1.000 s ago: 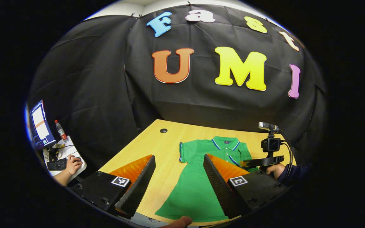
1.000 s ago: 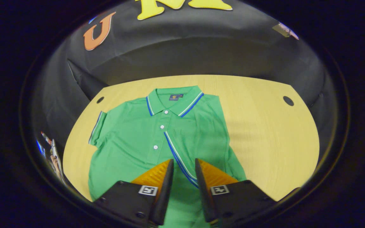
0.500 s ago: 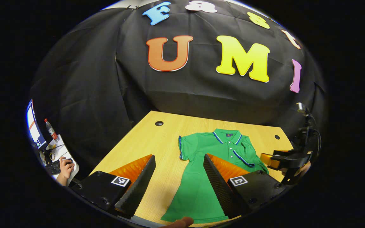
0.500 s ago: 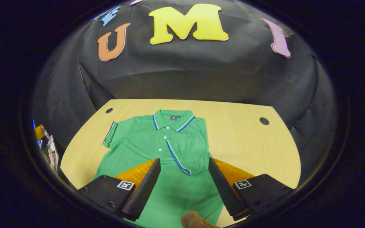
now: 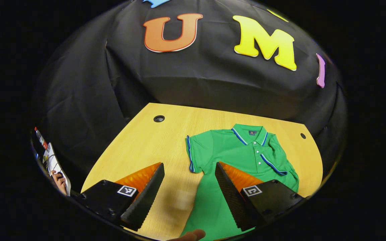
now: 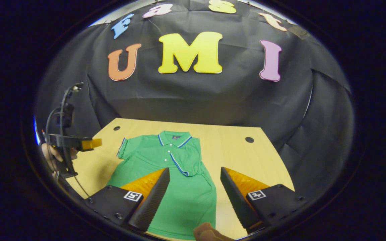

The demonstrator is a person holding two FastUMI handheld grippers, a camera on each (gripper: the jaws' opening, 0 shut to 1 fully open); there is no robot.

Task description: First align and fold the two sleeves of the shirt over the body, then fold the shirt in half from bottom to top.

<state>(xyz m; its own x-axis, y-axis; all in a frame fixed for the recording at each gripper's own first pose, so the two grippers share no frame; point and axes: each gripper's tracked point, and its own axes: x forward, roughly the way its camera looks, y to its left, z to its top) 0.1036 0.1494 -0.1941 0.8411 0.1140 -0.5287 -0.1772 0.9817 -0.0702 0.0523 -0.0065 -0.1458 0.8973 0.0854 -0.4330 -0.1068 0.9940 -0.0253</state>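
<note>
Both grippers, left [image 5: 188, 197] and right [image 6: 194, 197], were spread wide at the bottom of their views, above the green shirt [image 6: 176, 180] on the table [image 6: 240, 157].

Light wood table [image 5: 146, 147] with two round cable holes [image 6: 249, 139] near its back corners. Black cloth wall [image 6: 213, 97] directly behind table, wrapping both sides. Cluttered white desk [image 5: 53, 163] left of table.

My own fingers [image 5: 233, 197] cover the shirt's [image 5: 240, 154] lower body; its hem runs past the worktop's [image 5: 146, 147] near edge, cut off.
</note>
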